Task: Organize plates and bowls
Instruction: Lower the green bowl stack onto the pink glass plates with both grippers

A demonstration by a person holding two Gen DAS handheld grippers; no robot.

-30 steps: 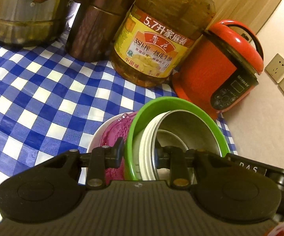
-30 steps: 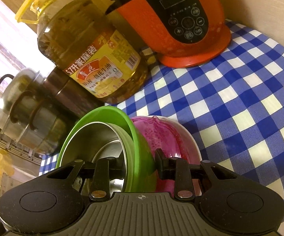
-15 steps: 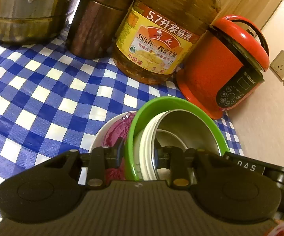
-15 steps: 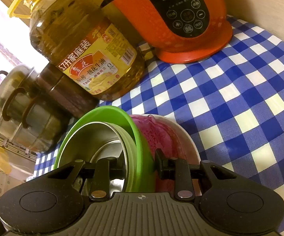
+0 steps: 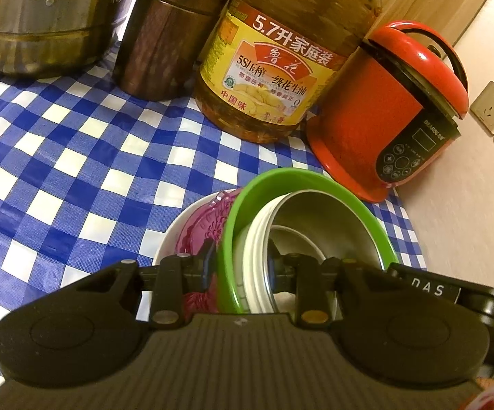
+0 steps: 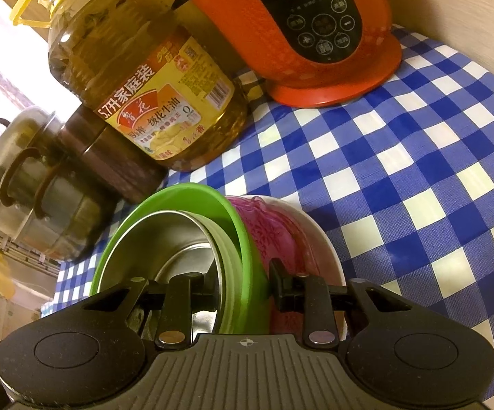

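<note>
Both grippers clamp the green bowl's [image 5: 310, 184] rim: left gripper [image 5: 239, 266], right gripper [image 6: 242, 282], jaws narrow. It nests a steel bowl [image 6: 165, 239], tilted in the pink-lined white bowl [image 6: 318, 239] on the checked bench [image 5: 76, 171].

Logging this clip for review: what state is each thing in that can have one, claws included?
Green bowl: nested in the stack, gripped at its rim on two sides.
Steel bowl: nested inside the green bowl.
Pink bowl: beneath the green bowl.
Cooker: lid closed, display dark.
Steel pot: lidded.
Left claw: shut on the bowls.
Right claw: shut on the bowls.
</note>
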